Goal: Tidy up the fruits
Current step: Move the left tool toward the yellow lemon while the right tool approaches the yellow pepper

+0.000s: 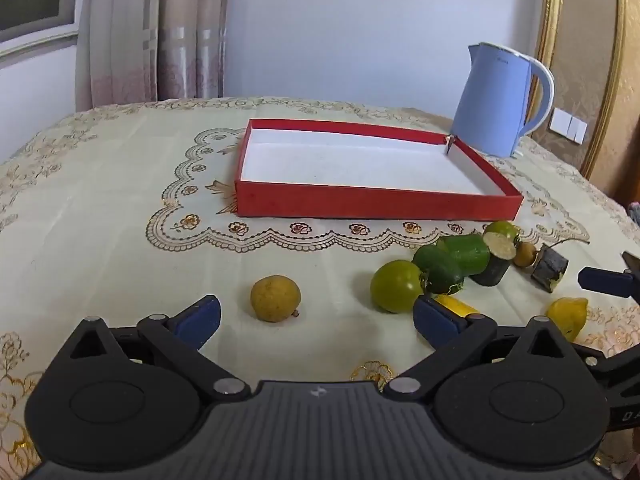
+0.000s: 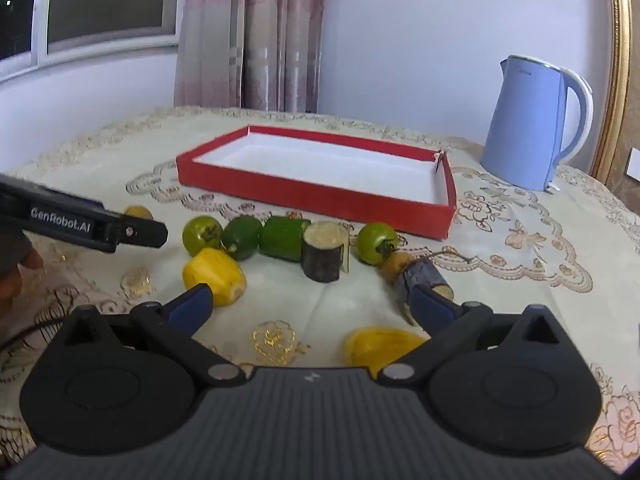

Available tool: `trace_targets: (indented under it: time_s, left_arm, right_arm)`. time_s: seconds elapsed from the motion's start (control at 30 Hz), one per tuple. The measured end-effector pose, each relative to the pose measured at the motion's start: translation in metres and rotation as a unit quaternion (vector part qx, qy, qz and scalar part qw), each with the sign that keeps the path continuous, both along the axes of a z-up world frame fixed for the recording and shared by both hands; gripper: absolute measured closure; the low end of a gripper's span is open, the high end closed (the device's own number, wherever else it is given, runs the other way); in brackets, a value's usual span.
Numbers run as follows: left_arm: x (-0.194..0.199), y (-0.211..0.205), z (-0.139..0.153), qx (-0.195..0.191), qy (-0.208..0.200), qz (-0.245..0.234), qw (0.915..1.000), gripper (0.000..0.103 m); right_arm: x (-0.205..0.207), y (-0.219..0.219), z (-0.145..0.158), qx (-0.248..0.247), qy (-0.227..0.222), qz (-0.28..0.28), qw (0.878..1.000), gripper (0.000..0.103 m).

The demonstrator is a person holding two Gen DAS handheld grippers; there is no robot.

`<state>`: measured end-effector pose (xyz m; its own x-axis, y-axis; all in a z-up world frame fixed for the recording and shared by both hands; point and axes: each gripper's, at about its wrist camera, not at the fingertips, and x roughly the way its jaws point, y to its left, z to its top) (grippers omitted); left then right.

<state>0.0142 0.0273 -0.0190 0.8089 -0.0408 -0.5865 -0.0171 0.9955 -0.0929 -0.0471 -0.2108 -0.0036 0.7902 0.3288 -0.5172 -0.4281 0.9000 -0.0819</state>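
Observation:
A shallow red box [image 1: 360, 200] with a white inside stands on the table, also in the right wrist view [image 2: 320, 196]. It holds nothing. In front of it lie loose fruits: a tan round fruit [image 1: 275, 298], a green tomato [image 1: 396, 286], a dark green fruit [image 1: 438, 268], a green cut piece [image 1: 466, 252], a dark cut stalk [image 2: 325, 255], a second green tomato [image 2: 376, 243], a yellow pepper piece [image 2: 214, 276] and a lemon [image 2: 380, 346]. My left gripper [image 1: 316, 318] is open just before the tan fruit. My right gripper [image 2: 310, 304] is open above the cloth, holding nothing.
A light blue kettle [image 1: 500, 100] stands at the back right beside the box, also in the right wrist view [image 2: 532, 120]. A cream embroidered tablecloth [image 1: 120, 200] covers the table. Curtains and a wall lie behind; a gold-framed panel is at the right.

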Motion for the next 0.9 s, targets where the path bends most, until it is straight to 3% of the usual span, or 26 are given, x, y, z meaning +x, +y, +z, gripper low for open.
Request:
trace_targets:
  time_s: [0.27,0.63,0.77,0.87,0.9]
  left_arm:
    - [0.001,-0.002,0.004,0.081,-0.032,-0.013,0.9961,0.001]
    - [0.009,0.004,-0.002,0.075,-0.016,0.005,0.9971,0.008]
    - [0.012,0.004,-0.004,0.08,-0.009,0.007,0.9967,0.021]
    - [0.016,0.009,-0.007,0.062,0.004,0.004,0.998,0.037]
    - [0.017,0.011,-0.008,0.057,0.006,0.002,0.9983,0.038]
  right_arm:
    - [0.003,-0.012,-0.002,0.024,0.008,-0.01,1.0,0.0]
    - [0.004,-0.011,-0.006,0.018,0.017,-0.005,1.0,0.0]
    - [0.003,-0.012,-0.008,0.014,0.016,-0.003,1.0,0.0]
    - [0.003,-0.014,-0.008,0.008,0.013,-0.012,1.0,0.005]
    - [0.004,-0.014,-0.007,0.008,0.013,-0.014,1.0,0.006]
